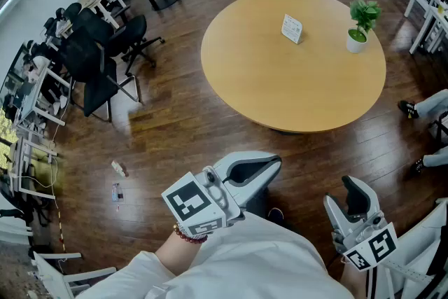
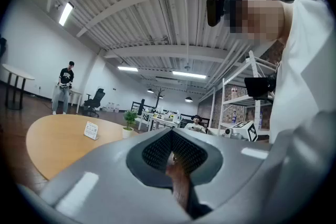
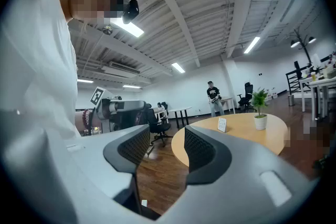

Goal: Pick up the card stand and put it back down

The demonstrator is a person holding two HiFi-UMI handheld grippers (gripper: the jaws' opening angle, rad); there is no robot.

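Task at its outset, as I judge it: the card stand (image 1: 292, 29) stands upright on the round desk (image 1: 280, 91) near a potted plant (image 1: 362, 23), well apart from both tongs, so the reach, the lift and the set-down are all left to do. My left tongs (image 2: 172, 153) are pressed together on nothing, while my right tongs (image 3: 168, 150) stand wide with only floor showing between them. The print on the card stand is too small to read, and the marker cubes (image 1: 196, 205) carry only black-and-white square patterns.
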